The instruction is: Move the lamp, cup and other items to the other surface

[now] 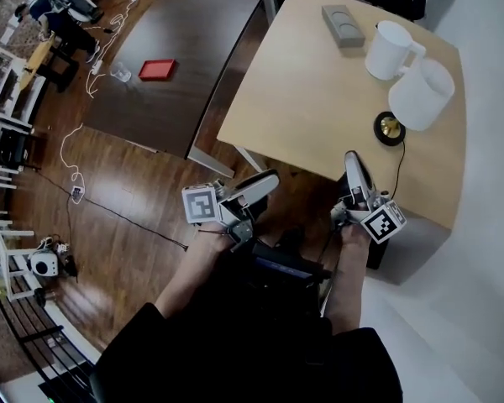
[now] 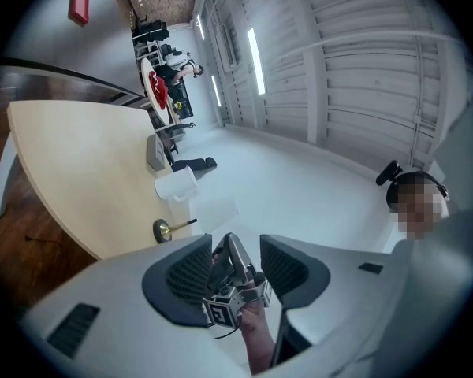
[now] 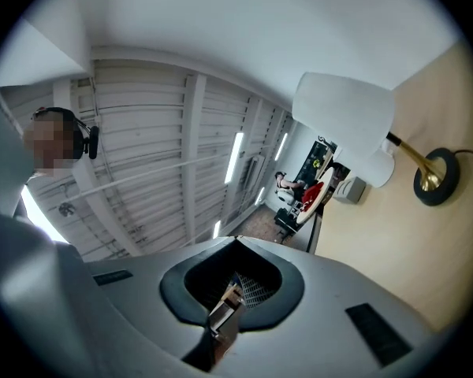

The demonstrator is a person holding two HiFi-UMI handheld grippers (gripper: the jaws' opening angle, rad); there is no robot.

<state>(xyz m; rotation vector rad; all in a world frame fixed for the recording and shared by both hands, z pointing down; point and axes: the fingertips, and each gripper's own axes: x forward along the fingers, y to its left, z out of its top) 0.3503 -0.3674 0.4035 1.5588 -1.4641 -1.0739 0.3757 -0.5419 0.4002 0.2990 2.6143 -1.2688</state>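
— What are your hands doing?

— My left gripper (image 1: 265, 183) is off the near edge of the light wooden table (image 1: 311, 99), over the brown floor, with its jaws spread apart and nothing held. Through the gap, its own view shows my right gripper (image 1: 353, 161).

— And that one?

— Its jaws are pressed together on nothing. It sits at the table's near edge, tip towards the lamp (image 1: 420, 95).

— Where exactly is the lamp?

— It is on the light table, near the right gripper. Its round black-and-brass base (image 1: 390, 128) is closest to me and its white shade is just past that. A black cord (image 1: 399, 170) runs from the base towards the near edge.

— The cup?

— The white cup (image 1: 391, 49) stands just beyond the shade, handle towards it. I cannot tell whether they touch.

— Anything else?

— A grey block (image 1: 343, 25) lies farther back, left of the cup. Left of this table is the dark table (image 1: 193, 40), and on it are a red tray (image 1: 157, 69) and a small clear glass (image 1: 122, 74).
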